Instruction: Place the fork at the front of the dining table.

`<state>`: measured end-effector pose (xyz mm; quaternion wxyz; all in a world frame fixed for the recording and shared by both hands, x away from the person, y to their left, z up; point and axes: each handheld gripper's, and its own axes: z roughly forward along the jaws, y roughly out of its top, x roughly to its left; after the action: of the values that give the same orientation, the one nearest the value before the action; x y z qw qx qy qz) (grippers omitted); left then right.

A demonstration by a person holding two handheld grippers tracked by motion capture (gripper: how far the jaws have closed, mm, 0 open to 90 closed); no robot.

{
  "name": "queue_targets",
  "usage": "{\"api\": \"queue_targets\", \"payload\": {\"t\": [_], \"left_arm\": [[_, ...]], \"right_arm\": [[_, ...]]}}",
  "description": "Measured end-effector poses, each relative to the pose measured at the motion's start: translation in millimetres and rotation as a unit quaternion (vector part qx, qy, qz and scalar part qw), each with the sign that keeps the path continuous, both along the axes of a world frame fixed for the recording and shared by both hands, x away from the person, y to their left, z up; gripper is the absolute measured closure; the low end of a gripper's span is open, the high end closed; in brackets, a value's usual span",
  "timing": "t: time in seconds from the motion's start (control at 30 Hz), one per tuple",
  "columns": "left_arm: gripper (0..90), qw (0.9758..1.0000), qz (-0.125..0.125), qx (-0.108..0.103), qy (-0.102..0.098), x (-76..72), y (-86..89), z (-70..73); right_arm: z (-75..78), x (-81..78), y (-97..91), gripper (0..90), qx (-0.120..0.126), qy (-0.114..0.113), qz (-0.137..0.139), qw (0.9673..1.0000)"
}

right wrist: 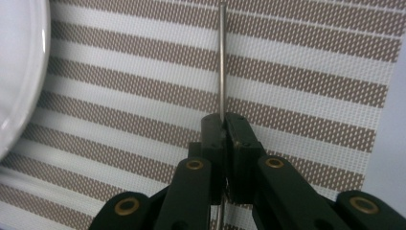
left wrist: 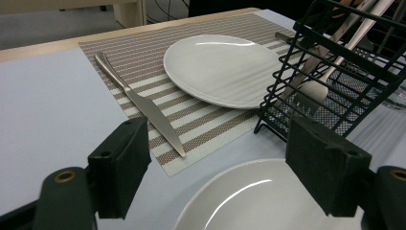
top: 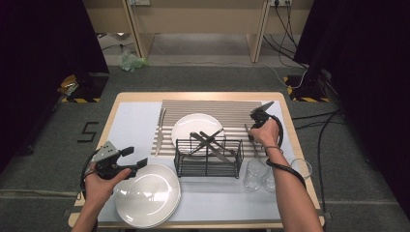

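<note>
Nearest to me, my left gripper point(top: 137, 158) rests at the table's near left corner with its jaws spread wide and nothing between them, just beside the stack of white plates point(top: 146, 195) at the front edge. In the left gripper view those open jaws frame the stack's rim, with a table knife point(left wrist: 139, 103) lying on the striped placemat point(left wrist: 201, 129) beyond. Just past the stack, mid-table, stands a black wire cutlery basket point(top: 208, 157) with several pieces of cutlery leaning crossed inside it. To its right sit two clear glasses point(top: 256, 174), close beside my right forearm. Farther on, a single white plate point(top: 196, 125) lies on the placemat behind the basket. At the mat's right side, my right gripper point(top: 252, 137) points down, its jaws pinched tight on a thin metal utensil point(right wrist: 221, 57). In the right gripper view, its slim handle runs straight out from the closed jaws over the stripes.
</note>
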<state>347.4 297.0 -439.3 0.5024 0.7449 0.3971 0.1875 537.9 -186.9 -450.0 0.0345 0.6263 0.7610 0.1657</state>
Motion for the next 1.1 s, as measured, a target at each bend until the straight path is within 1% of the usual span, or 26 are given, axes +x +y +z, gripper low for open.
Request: {"api": "queue_targets", "payload": {"t": [0.1,0.13,0.33,0.47,0.67,0.77,0.83,0.97,1.1], "left_arm": [[23.0,1.0000,0.000,0.000,0.001,0.0,0.3,0.0],[23.0,1.0000,0.000,0.000,0.001,0.2,0.4,-0.2],[23.0,1.0000,-0.001,0.000,0.002,0.4,0.0,-0.9],[23.0,1.0000,-0.001,0.001,0.001,0.1,0.4,-0.3],[23.0,1.0000,0.000,0.000,0.001,0.3,0.9,-0.5],[23.0,1.0000,-0.001,0.001,0.002,0.8,0.3,-1.1],[23.0,1.0000,-0.002,0.001,0.001,0.5,0.2,-0.9],[23.0,1.0000,0.000,0.000,0.001,0.2,1.3,-0.2],[23.0,1.0000,0.000,0.000,0.001,0.2,1.4,-0.2]], "right_arm": [[3.5,2.9,-0.8,87.1,0.006,-0.011,-0.007,0.9999],[5.0,3.8,-0.4,87.1,0.008,-0.012,-0.013,0.9998],[11.0,10.7,1.0,87.1,0.020,-0.021,-0.025,0.9993],[11.9,15.4,2.3,87.1,0.024,-0.026,-0.033,0.9988],[13.0,21.2,1.7,87.1,0.024,-0.039,-0.046,0.9979],[11.8,23.5,1.2,87.1,0.027,-0.046,-0.055,0.9970],[9.1,24.8,1.3,87.1,0.030,-0.046,-0.061,0.9966],[2.9,26.4,0.6,86.9,0.027,-0.047,-0.069,0.9961],[-3.5,26.6,-0.4,85.8,0.018,-0.044,-0.071,0.9963]]}}
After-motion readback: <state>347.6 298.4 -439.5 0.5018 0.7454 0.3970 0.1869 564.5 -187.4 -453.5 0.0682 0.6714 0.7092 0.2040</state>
